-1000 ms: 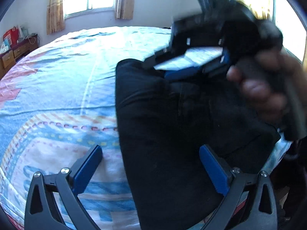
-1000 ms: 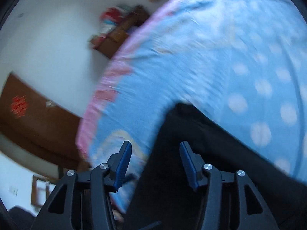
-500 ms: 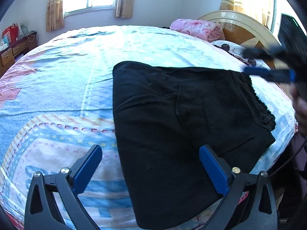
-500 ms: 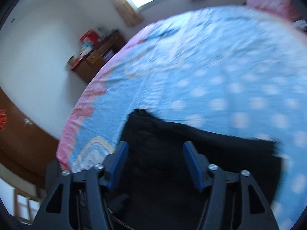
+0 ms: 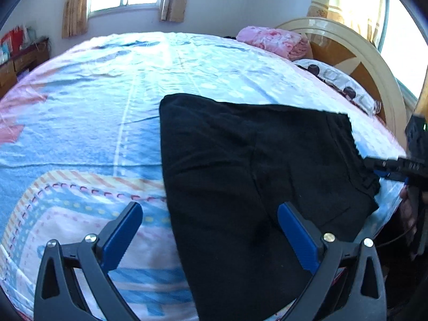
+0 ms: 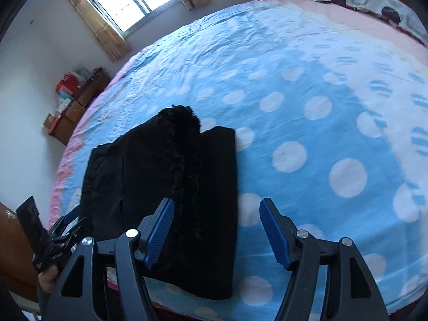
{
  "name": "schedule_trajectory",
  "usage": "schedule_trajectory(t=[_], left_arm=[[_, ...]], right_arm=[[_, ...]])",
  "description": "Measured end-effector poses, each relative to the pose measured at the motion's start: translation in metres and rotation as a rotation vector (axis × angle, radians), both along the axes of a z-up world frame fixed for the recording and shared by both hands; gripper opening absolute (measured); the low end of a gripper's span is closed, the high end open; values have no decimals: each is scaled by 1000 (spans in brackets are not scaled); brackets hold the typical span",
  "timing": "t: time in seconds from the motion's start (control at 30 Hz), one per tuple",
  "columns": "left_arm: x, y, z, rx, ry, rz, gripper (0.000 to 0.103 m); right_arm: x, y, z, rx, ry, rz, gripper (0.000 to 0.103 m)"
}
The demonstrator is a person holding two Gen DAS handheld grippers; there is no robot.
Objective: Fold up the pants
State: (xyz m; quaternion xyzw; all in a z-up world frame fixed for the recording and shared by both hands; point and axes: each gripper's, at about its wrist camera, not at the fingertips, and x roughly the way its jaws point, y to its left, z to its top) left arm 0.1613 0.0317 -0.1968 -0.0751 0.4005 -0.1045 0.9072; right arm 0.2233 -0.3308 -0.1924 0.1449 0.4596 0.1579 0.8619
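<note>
Black pants (image 5: 248,176) lie folded into a flat rectangle on the bed near its front edge; they also show in the right wrist view (image 6: 171,192). My left gripper (image 5: 208,230) is open and empty, hovering over the pants' near left edge. My right gripper (image 6: 216,230) is open and empty, above the pants' right edge. The right gripper shows at the far right of the left wrist view (image 5: 396,168), just past the waistband. The left gripper shows at the lower left of the right wrist view (image 6: 64,230).
The bed has a blue and pink dotted sheet (image 6: 307,107). A pink blanket (image 5: 272,41) and a spotted pillow (image 5: 337,80) lie by the wooden headboard (image 5: 355,53). A wooden dresser (image 6: 75,101) with boxes stands by the far wall under a window.
My right gripper has pulled back from over the pants to their right end, leaving the pants flat on the bed. My left gripper has barely moved.
</note>
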Motion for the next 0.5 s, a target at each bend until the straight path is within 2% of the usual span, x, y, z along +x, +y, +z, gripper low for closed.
schedule_trajectory(t=[0.07,0.17,0.4,0.5], left_arm=[[8,7,-5,-54,30,-6,103],[15,11,-10,-95,47,-2,103],[28,-10,-11,-20,35,-56,103],[32,-10,-9,-49,43,-71,103]], right_arm=[[4,5,-4,-10,5,7,68],[5,9,-8,-31,0,-1,68],[5,6,-12,13,-7,0,69],[5,15,-14,57,7,45,69]])
